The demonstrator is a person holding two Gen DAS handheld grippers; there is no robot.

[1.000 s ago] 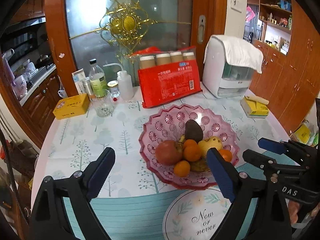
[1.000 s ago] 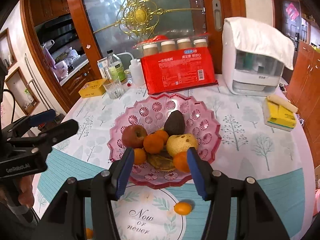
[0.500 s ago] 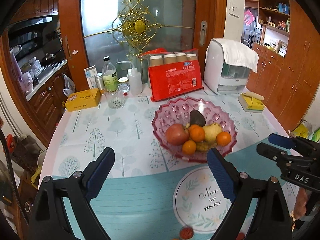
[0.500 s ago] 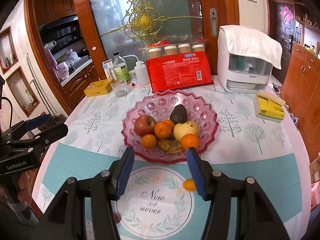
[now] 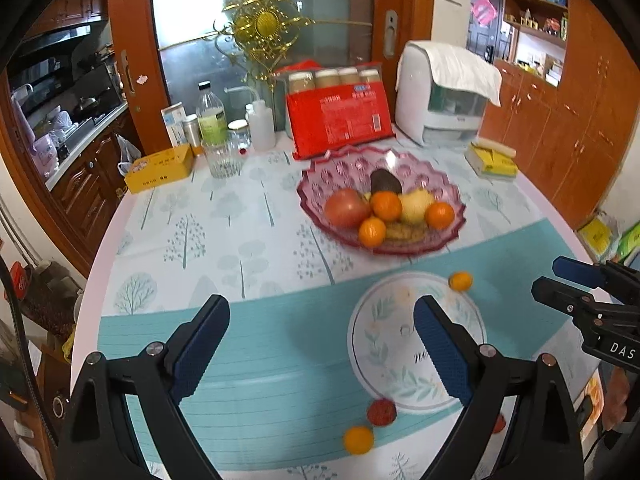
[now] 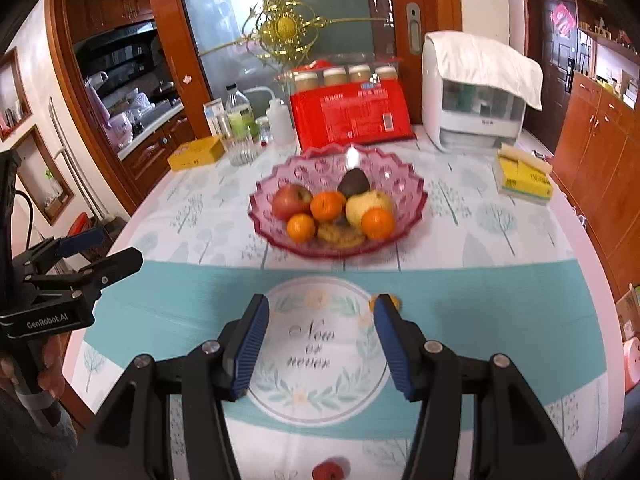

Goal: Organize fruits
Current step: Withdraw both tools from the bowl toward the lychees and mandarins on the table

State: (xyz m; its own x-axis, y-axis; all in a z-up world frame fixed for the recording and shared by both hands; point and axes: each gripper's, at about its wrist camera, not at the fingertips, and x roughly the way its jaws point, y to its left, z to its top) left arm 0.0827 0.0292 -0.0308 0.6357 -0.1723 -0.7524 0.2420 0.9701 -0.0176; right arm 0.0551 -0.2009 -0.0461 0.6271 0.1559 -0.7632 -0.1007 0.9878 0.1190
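A pink glass fruit bowl (image 5: 316, 168) (image 6: 408, 184) stands mid-table holding an apple (image 5: 346, 208), several oranges, a pear and an avocado (image 6: 354, 183). Loose on the tablecloth lie a small orange (image 5: 460, 281) (image 6: 394, 301), a red fruit (image 5: 382, 412) (image 6: 328, 471) and another orange (image 5: 358, 439). My left gripper (image 5: 322, 344) is open and empty above the near table. My right gripper (image 6: 318, 344) is open and empty over the round "Now or never" print; the small orange lies just past its right fingertip (image 6: 384, 312).
At the back stand a red snack package (image 5: 340, 120), a white appliance (image 5: 440, 96), bottles and a glass (image 5: 224, 156), a yellow box (image 5: 160, 168) and yellow sponges (image 5: 492, 160). The table edge curves close at left and right.
Both grippers have pulled back from the bowl toward the near table edge. The loose fruits near the front have come into view. Both stay open.
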